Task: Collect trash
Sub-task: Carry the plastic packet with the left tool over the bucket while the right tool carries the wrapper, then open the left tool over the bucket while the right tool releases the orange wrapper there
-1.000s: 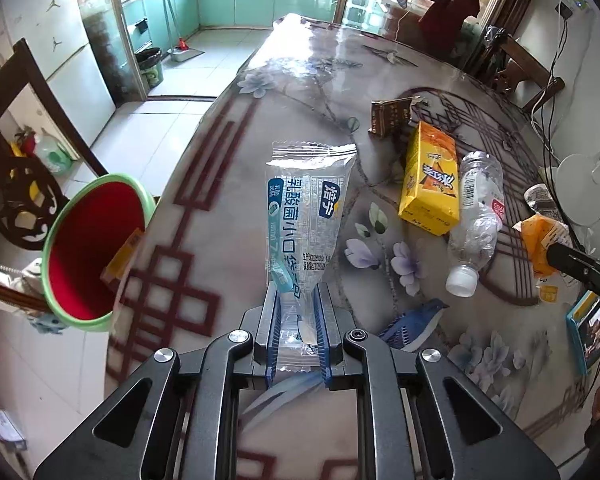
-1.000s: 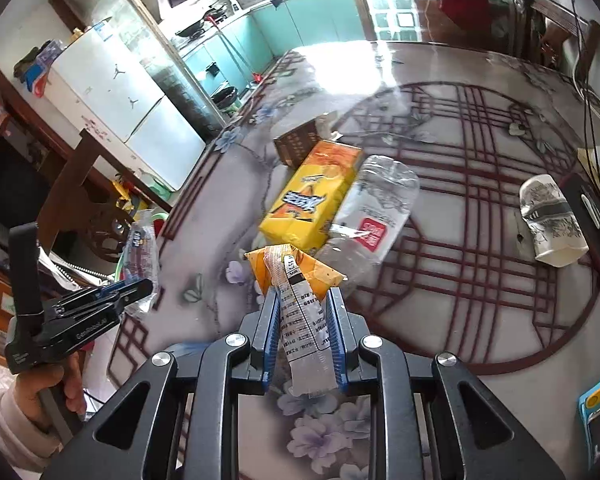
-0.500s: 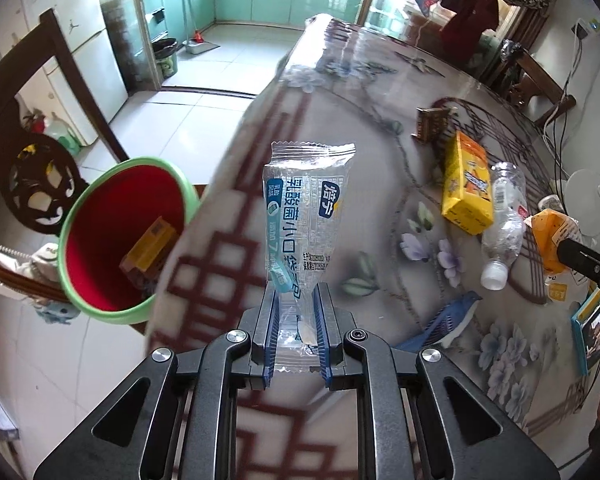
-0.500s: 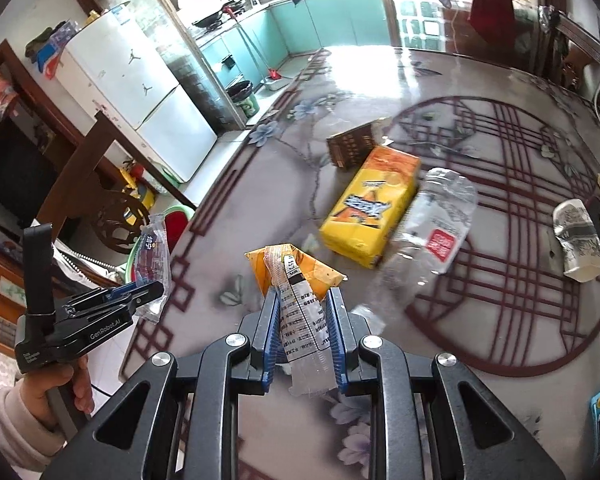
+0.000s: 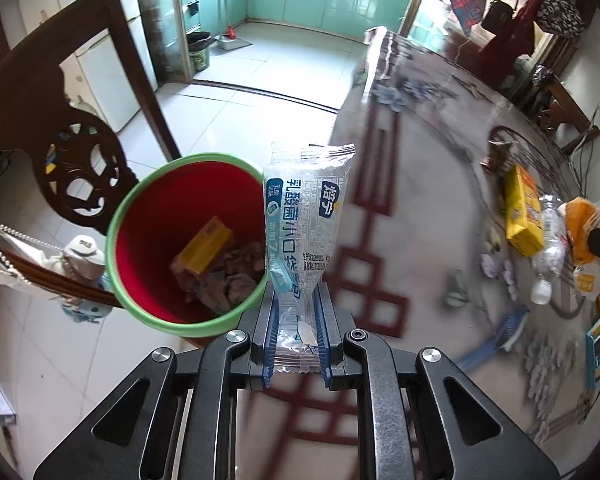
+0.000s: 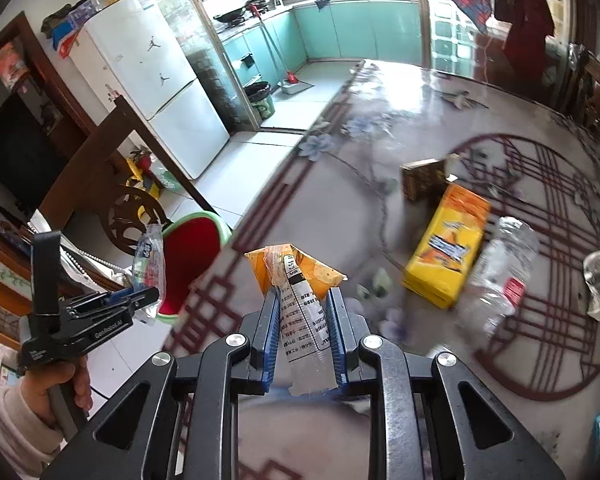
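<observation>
Left tongs (image 5: 296, 332) clamped on clear wrapper (image 5: 306, 216)

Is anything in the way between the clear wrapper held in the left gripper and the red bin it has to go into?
Nothing visible blocks it. The left gripper holds the clear wrapper right beside the open red bin. The bin has no lid and holds only a yellow box and crumpled trash at the bottom.

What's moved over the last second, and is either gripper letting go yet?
The left gripper has swung left off the table toward the red bin, carrying the clear wrapper; the bin's inside now shows. The right gripper has followed leftward with the orange wrapper. Neither has let go. The yellow carton and plastic bottle stayed on the table.
</observation>
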Available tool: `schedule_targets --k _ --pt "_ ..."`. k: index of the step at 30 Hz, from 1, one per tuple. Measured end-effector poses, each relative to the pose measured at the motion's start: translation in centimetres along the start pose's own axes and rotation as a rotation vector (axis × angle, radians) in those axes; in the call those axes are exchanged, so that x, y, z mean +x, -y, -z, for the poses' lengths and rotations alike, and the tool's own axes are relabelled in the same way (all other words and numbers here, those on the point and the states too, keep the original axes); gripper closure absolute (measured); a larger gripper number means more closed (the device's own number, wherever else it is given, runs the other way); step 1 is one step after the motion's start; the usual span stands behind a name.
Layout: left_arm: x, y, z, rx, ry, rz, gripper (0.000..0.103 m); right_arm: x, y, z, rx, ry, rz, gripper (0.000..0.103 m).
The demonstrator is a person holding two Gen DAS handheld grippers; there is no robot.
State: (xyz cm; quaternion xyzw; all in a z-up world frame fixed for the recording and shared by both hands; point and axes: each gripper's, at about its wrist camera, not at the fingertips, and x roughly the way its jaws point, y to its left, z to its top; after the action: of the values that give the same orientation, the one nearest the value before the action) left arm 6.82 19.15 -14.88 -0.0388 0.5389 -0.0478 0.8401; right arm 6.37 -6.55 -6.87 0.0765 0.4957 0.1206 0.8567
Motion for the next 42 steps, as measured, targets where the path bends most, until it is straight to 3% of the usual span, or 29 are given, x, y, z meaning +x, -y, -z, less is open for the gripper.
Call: schedule_targets --k 10,15,21,42 --pt "3.2 -6.3 -1.3 -0.04 -0.053 -0.03 0.088 4.6 -8.3 -3.3 -0.081 0.0 -0.056 0.083" --pt "4.3 -8.8 -2.2 -0.071 -0.071 -0.033 0.088 8.0 -11.4 -4.2 -0.083 -0.036 -0.133 0.083" --pt "5.5 -10.8 -2.1 -0.09 -0.107 -0.032 0.088 11.1 -14.7 -4.7 -0.125 -0.086 -0.158 0.083" --pt "9.3 -12.2 -2.4 -0.111 -0.214 -0.016 0.088 15.4 -18.5 -6.6 -0.182 -0.137 -0.161 0.083"
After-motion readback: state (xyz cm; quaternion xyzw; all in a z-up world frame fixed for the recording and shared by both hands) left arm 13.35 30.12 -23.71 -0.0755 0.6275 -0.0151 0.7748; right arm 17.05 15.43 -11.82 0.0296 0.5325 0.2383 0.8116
